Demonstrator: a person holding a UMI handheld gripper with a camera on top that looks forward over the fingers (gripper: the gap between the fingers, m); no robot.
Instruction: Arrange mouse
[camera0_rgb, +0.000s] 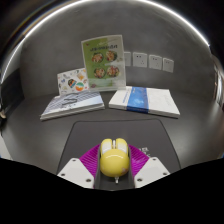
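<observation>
Your gripper is clamped on the yellow mouse over the black mouse pad; its rounded shell could slip toward 12 o'clock.

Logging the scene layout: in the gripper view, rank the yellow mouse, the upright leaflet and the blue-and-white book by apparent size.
1. Upright leaflet and blue-and-white book: look alike, unranked.
2. Yellow mouse, smallest, though nearest the camera, gripped between the gripper fingers.

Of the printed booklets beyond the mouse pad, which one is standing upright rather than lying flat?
The green-covered booklet with food pictures stands propped against the wall; the illustrated one and the blue-and-white one lie flat.
</observation>
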